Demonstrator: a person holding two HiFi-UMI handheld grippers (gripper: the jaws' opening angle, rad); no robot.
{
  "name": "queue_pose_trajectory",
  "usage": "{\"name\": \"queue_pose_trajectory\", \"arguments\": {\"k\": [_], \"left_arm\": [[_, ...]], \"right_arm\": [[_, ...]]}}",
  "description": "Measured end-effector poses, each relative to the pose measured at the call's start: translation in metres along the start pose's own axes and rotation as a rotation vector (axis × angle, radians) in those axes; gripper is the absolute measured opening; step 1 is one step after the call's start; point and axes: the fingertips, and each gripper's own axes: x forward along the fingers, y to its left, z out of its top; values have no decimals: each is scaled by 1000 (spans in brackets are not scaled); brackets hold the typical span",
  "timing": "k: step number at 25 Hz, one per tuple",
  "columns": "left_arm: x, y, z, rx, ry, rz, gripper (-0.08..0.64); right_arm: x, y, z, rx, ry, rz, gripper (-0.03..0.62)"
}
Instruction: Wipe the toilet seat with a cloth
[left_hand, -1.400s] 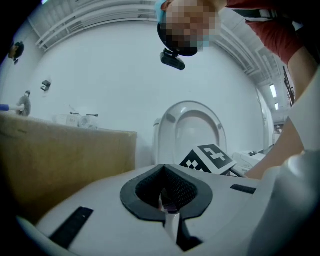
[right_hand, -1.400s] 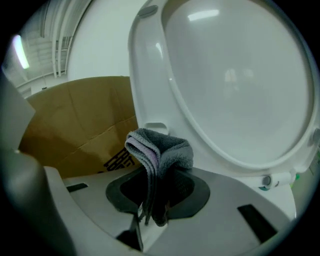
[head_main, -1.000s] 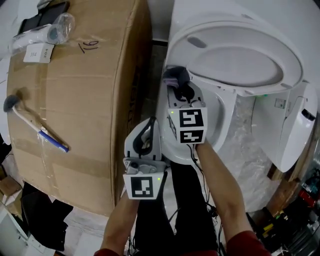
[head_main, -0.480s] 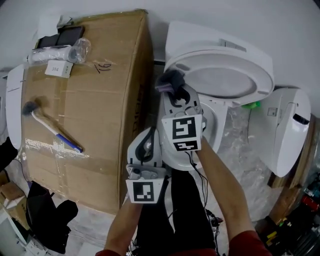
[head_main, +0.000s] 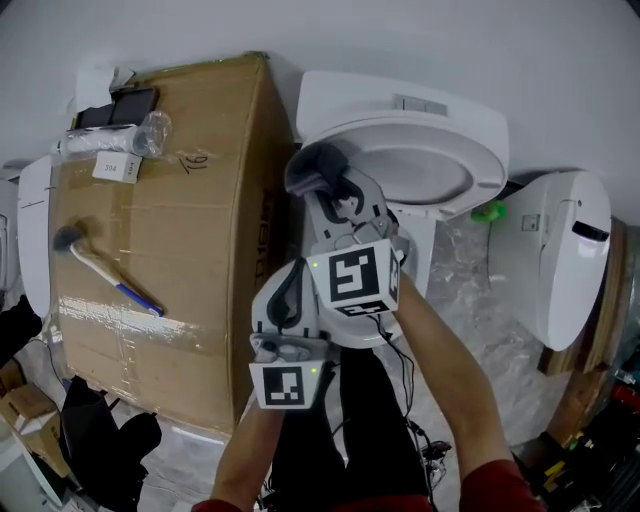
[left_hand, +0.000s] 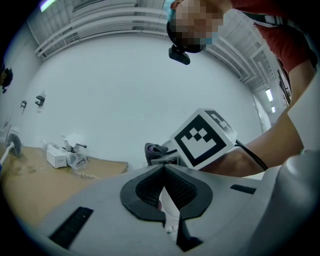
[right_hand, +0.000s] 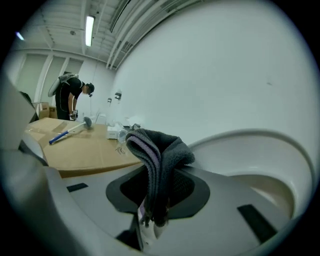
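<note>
Right gripper view: right gripper (right_hand: 151, 207) pinches the grey cloth (right_hand: 161, 150) by its bunched middle, near the toilet (right_hand: 260, 145). Cloth judged soft, light, limp; loose folds may flop. Left gripper (left_hand: 164, 189) closed, empty.

This is looking like a workshop or test hall, not a home bathroom. A toilet (head_main: 400, 130) is standing against a bare white wall (head_main: 420, 40) on crumpled plastic sheeting (head_main: 475, 270), with a second white fixture (head_main: 565, 250) just beside it. A large taped cardboard box (head_main: 160, 230) is standing at the left, with a blue-handled brush (head_main: 100, 263) and small packages (head_main: 110, 165) lying on top. Cables (head_main: 420, 435) are trailing across the floor. In the right gripper view a strip light (right_hand: 90, 24) is glowing on a high, ribbed industrial ceiling, and another person (right_hand: 67, 97) is bending over in the distance.
</note>
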Motion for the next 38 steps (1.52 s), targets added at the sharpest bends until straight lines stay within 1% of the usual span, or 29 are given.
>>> {"name": "queue_pose_trajectory", "arguments": {"k": [3,4,8,11,16,19,22,26,28,30,32,33,35,37,38], "left_arm": [[6,-11,3,-3,-3,-7,12],[8,-14,3,-1,-2,-10,11],[18,-25,4,1,-3,-16,11],[28,-38,4,4,-6,-30,11],[44,-68,0,11,1,-75,11],[53,-86,-4,9,13,-103,12],[62,-103,-7,11,19,-131,11],[72,-118,-13,18,28,-162,12],[77,-123,-15,18,29,-170,11],[80,-128,-18,21,33,-178,12],[82,-133,-23,28,40,-188,11],[83,-135,-26,31,43,-192,11],[85,-138,-31,34,48,-197,11],[86,-138,-37,34,54,-195,11],[86,-138,-39,34,58,-194,11]], "right_arm": [[-13,-18,13,-58,-21,-14,78],[-18,-26,16,-62,-36,-26,78],[-39,-62,18,12,-93,-60,78],[-56,-82,17,24,-117,-70,78],[-84,-116,22,69,-170,-105,78],[-102,-140,17,126,-201,-145,78],[-123,-164,3,178,-202,-200,78],[-146,-189,-27,194,-163,-276,78],[-155,-200,-42,182,-146,-313,78],[-164,-208,-56,141,-129,-367,78],[-172,-212,-73,113,-92,-418,78],[-175,-213,-81,121,-80,-436,78],[-179,-215,-91,147,-92,-469,78],[-182,-212,-99,139,-97,-497,78],[-183,-209,-105,134,-85,-502,78]]}}
